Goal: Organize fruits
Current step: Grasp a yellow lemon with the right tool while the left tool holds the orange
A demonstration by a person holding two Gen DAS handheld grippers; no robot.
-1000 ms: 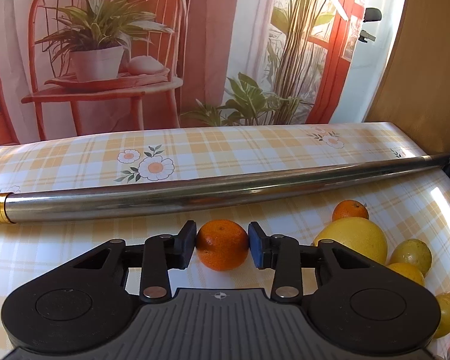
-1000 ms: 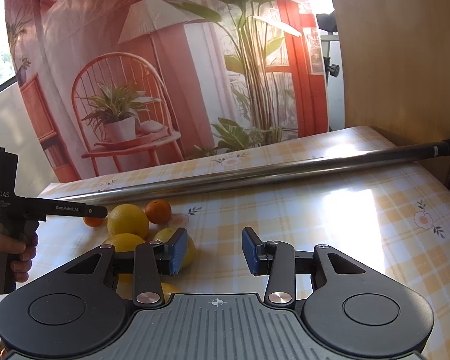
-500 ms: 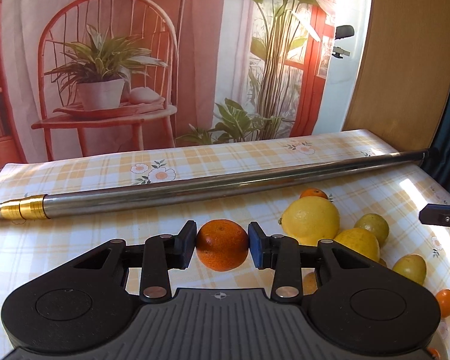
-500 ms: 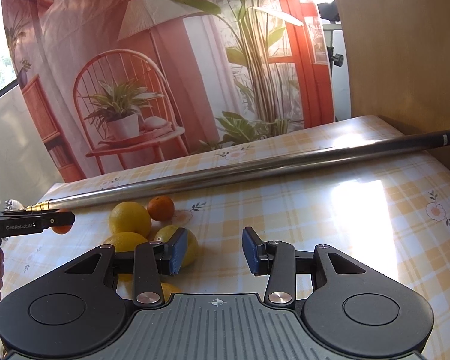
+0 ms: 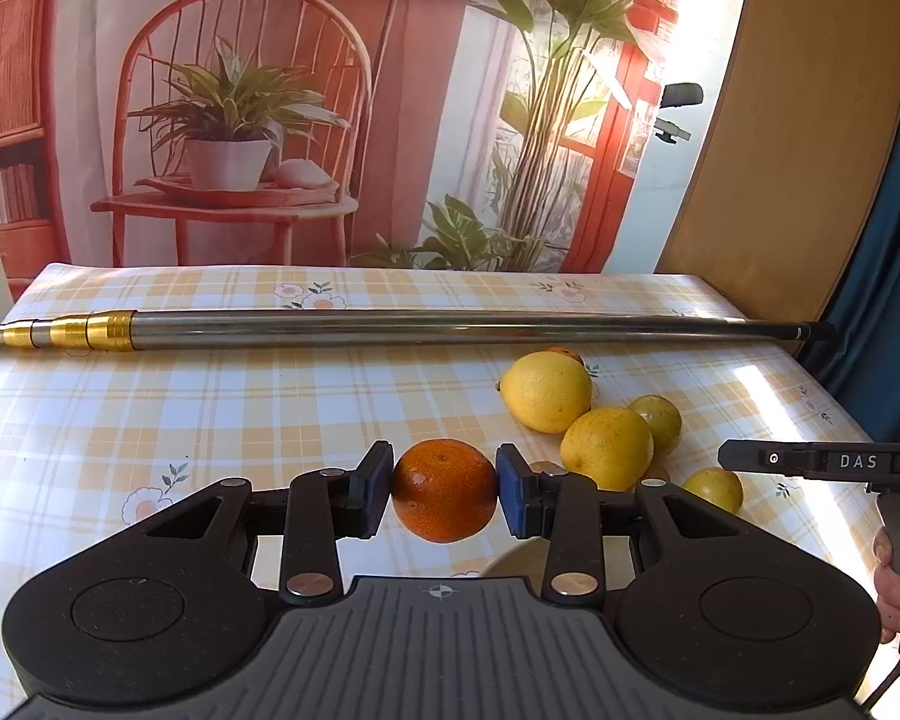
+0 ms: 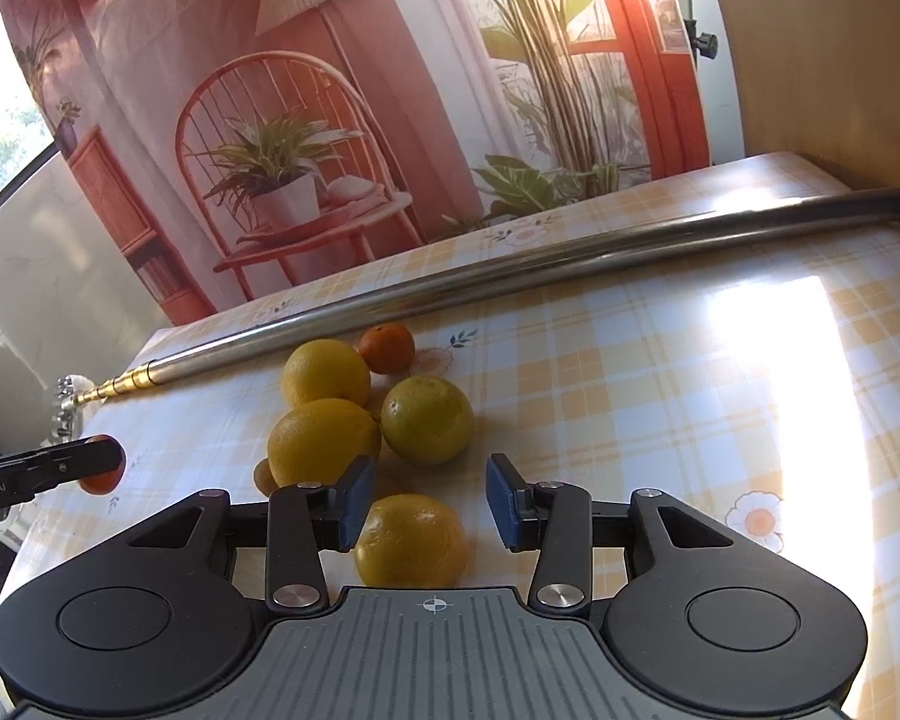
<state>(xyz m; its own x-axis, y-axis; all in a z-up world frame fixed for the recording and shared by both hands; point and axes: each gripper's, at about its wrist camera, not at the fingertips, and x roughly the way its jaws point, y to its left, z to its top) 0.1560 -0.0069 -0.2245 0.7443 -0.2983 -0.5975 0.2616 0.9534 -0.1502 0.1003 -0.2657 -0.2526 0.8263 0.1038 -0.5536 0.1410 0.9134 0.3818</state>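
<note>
Fingers of your left gripper (image 5: pixel 444 491) pinch a small orange (image 5: pixel 444 489), lifted above the checked tablecloth (image 5: pixel 210 408). Your right gripper (image 6: pixel 429 503) hangs spread, empty, over a yellow lemon (image 6: pixel 411 540). Beyond it, more lemons (image 6: pixel 324 444) cluster together with another small orange (image 6: pixel 387 348). Farthest back, a metal pole (image 5: pixel 420 329) lies across the table.

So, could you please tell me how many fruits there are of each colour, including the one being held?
Yellow citrus fruits: 4
Tangerines: 3, counting the held tangerine in the left gripper and one small, mostly hidden
Total: 7
</note>
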